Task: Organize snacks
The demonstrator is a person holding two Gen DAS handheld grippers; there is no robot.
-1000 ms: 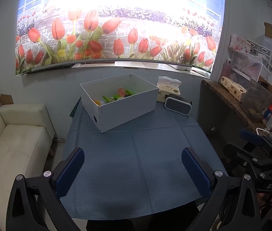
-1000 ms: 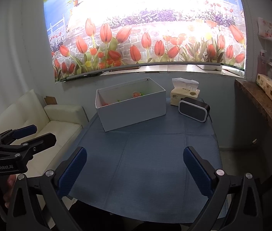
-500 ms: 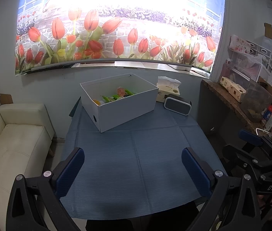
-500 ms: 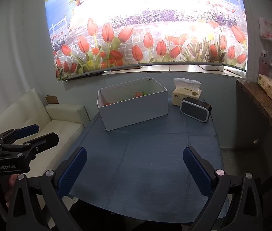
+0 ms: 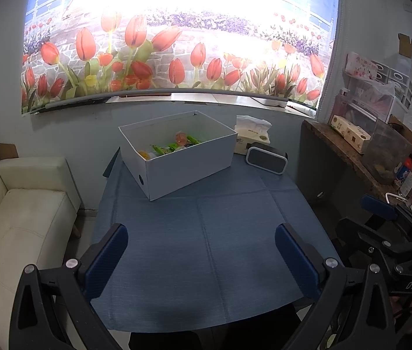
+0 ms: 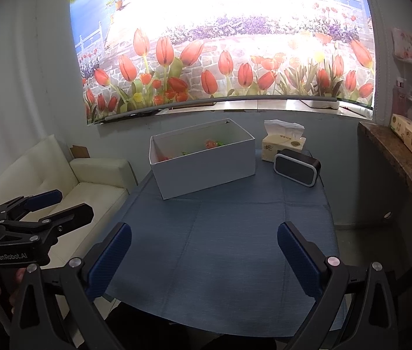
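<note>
I am looking along both handheld grippers at a small table covered with a blue cloth (image 5: 206, 248). My left gripper (image 5: 201, 250) hovers low over the near part of the cloth with its blue-padded fingers spread wide apart and nothing between them. My right gripper (image 6: 204, 250) hangs in the same pose, fingers wide apart and empty.

Toward the far side of the table stands an open white cardboard box (image 5: 188, 163), turned at an angle to the table edge. The snacks (image 5: 176, 144) are inside it: small green packets, something orange-red and something yellow, jumbled on the box floor. From the right view only a few tops show above the wall. Just right of the box sit a tissue pack (image 5: 252, 137) and, in front of that, a dark speaker with a pale rim (image 5: 267, 162). A cream sofa (image 5: 22, 204) stands left of the table, and a tulip mural fills the wall behind.

My judgement is that no snack lies out on the cloth, so either the sorting is finished or I must reach into the box. The risks come from that reach. The box walls are tall and look light, so a finger catching the rim could drag or tip the box. The right gripper's path passes near the speaker and tissues and could knock them. Small, slippery-looking packets may slide from the pads.
</note>
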